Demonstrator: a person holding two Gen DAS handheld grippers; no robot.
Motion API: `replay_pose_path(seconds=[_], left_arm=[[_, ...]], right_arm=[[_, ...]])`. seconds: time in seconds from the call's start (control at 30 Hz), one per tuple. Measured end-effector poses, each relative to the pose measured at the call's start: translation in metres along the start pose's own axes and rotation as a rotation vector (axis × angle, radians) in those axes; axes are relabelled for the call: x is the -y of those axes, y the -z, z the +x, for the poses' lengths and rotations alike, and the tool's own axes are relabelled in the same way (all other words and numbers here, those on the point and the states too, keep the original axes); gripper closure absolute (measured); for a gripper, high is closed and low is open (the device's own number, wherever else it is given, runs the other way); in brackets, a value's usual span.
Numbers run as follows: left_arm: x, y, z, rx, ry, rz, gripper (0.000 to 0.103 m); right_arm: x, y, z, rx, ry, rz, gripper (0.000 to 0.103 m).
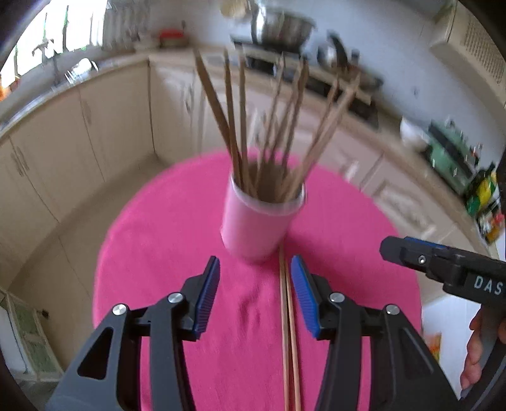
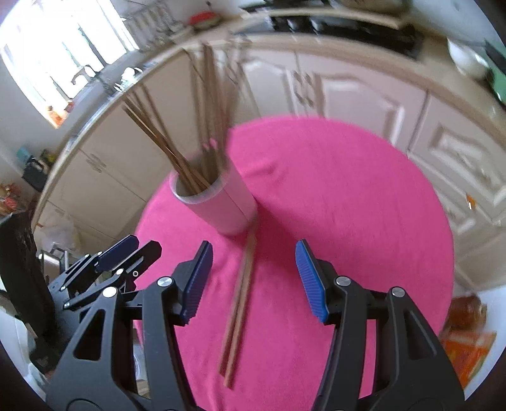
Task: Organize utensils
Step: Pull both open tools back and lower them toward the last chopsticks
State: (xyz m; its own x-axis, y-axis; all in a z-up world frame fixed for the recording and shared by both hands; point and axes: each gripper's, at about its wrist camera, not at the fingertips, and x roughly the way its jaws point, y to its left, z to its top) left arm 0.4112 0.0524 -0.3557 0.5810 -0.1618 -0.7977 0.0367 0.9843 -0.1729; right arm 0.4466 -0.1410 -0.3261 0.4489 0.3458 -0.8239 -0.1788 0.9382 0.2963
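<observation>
A pink cup [image 1: 262, 221] [image 2: 221, 202] full of several brown chopsticks [image 1: 268, 126] [image 2: 189, 142] stands on a round table under a pink cloth [image 1: 164, 237] [image 2: 348, 205]. One loose pair of chopsticks [image 1: 289, 316] [image 2: 240, 300] lies flat on the cloth, its far end touching the cup's base. My left gripper [image 1: 255, 262] [image 2: 144, 245] is open just above the cloth, the pair lying close to its right finger. My right gripper [image 2: 254, 249] [image 1: 398, 249] is open too, hovering over the same pair with nothing pressed between its pads.
Cream kitchen cabinets [image 1: 110, 126] [image 2: 363, 95] and a countertop curve round behind the table. A stove with a steel pot [image 1: 281, 28] is at the back. Orange packaging [image 2: 471, 351] lies by the table's right edge. A person's hand [image 1: 480, 347] holds the right gripper.
</observation>
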Motion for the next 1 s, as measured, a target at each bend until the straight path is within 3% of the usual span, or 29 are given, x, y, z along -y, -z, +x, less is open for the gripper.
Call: replay_pose_path(seconds=[0.17,0.27,0.67,1.0], left_arm=[[0.012,0.023,0.046,-0.226,0.011,0.056,0.056],[0.018,0.032,0.063,-0.292,0.036,0.062,0.056],[0.030,0.046,0.106,-0.397,-0.022,0.145,0.056],[0.049,0.038,0.124,-0.447,-0.071,0.215,0.057]], right_arm=[[0.018,0.028,0.028,-0.078,0.050,0.049,0.049],[0.024,0.040,0.040,-0.110,0.060,0.059,0.049],[0.039,0.060,0.054,-0.169,0.051,0.102,0.049],[0.048,0.059,0.059,-0.189,0.042,0.120,0.049]])
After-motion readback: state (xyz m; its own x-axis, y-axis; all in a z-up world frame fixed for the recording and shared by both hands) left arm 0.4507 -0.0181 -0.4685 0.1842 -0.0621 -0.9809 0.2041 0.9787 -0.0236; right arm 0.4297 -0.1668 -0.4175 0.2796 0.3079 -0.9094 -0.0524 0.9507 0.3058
